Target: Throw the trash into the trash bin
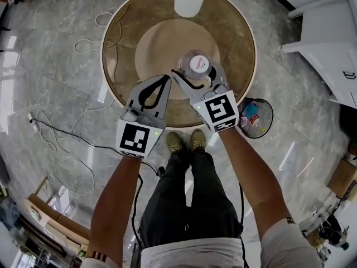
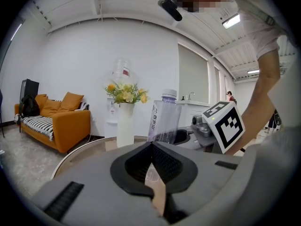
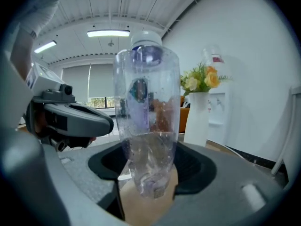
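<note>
Head view: the right gripper (image 1: 196, 74) has its fingers grasping the clear plastic bottle with a white cap (image 1: 199, 64) upright above the round glass-topped bench (image 1: 120, 49), probably for carrying to the black mesh trash bin (image 1: 269, 111) on the floor, right of those fingers.

Left gripper view: the left gripper (image 2: 151, 144) is clenched on nothing, held aside — the bottle (image 2: 164, 117) stands beyond its tips.

Right gripper view: the bottle's lower body (image 3: 148, 126) sits between the fingers.

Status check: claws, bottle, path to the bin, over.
Left claw shut, empty. Right claw shut on clear plastic bottle with white cap, over round glass table. Black mesh trash bin on floor to the right; nothing seen between.
</note>
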`<act>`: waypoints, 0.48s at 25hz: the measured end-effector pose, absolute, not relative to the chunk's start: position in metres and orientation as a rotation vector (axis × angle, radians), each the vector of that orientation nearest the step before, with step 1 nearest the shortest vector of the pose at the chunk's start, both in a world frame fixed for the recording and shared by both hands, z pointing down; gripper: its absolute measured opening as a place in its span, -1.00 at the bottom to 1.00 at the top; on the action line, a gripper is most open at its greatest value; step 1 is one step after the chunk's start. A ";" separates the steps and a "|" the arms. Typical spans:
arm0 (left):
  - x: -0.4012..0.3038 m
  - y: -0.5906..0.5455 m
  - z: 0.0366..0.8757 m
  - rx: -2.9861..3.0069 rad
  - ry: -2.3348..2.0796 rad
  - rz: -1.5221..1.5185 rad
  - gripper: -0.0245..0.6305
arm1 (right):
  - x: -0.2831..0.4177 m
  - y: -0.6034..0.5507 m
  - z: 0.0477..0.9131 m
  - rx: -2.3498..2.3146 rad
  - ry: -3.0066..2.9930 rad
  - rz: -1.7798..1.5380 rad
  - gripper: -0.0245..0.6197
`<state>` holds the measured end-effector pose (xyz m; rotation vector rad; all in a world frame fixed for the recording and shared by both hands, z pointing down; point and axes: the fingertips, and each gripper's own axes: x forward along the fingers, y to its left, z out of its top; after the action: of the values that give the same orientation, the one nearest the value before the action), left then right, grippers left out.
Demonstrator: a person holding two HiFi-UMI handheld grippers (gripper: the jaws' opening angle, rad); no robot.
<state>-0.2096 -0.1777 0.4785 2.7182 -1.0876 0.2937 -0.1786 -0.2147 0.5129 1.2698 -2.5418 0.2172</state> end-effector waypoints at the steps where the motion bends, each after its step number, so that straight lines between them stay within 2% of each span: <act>1: -0.206 -0.177 0.475 2.722 -1.080 0.287 -0.93 | -0.174 -0.213 0.506 1.291 -2.544 0.209 0.00; 12: -0.124 -0.153 0.435 2.813 -0.912 0.213 -0.93 | -0.085 -0.174 0.452 1.530 -2.485 0.154 0.00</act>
<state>-0.1241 -0.1533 0.4348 2.8126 -0.9117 0.2130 -0.0848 -0.1742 0.4517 1.5302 -2.4847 0.1538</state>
